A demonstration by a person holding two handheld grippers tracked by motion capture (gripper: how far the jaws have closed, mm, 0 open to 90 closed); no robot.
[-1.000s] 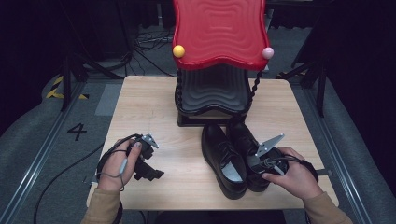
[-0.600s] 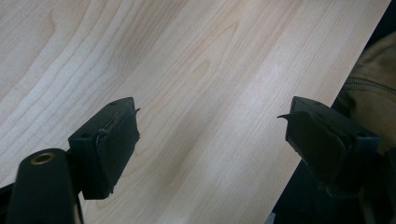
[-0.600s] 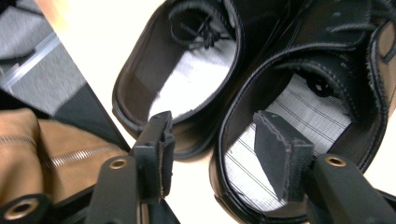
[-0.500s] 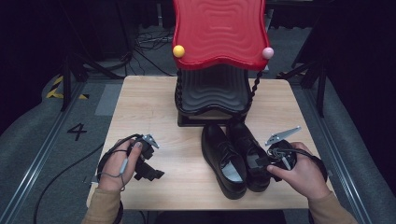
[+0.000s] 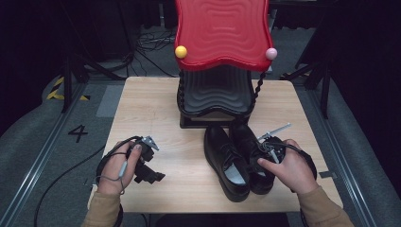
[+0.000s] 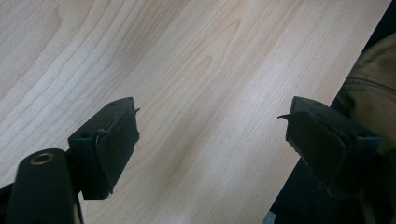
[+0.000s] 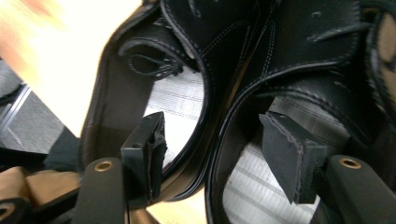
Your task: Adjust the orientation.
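Two black leather shoes stand side by side on the wooden table (image 5: 156, 109), toes toward the rack: the left shoe (image 5: 226, 161) (image 7: 116, 84) and the right shoe (image 5: 246, 139) (image 7: 299, 60). My right gripper (image 5: 265, 155) (image 7: 210, 154) hovers over their heels. Its jaws have just been opening and now stand wide. One jaw is in each shoe's opening, with the two adjoining shoe walls between them, and the pads are clear of the leather. My left gripper (image 5: 149, 172) (image 6: 210, 135) rests open over bare wood near the table's front left.
A rack (image 5: 222, 33) with a red wavy top and a black ribbed shelf stands at the table's back, right behind the shoes' toes. A yellow ball (image 5: 180, 51) and a pink ball (image 5: 271, 53) sit at its corners. Bare wood lies between my two hands.
The right gripper shifted a little to the right and farther back over the shoes' heels, and its jaws spread apart. Both shoes stayed put. The left hand has not moved.
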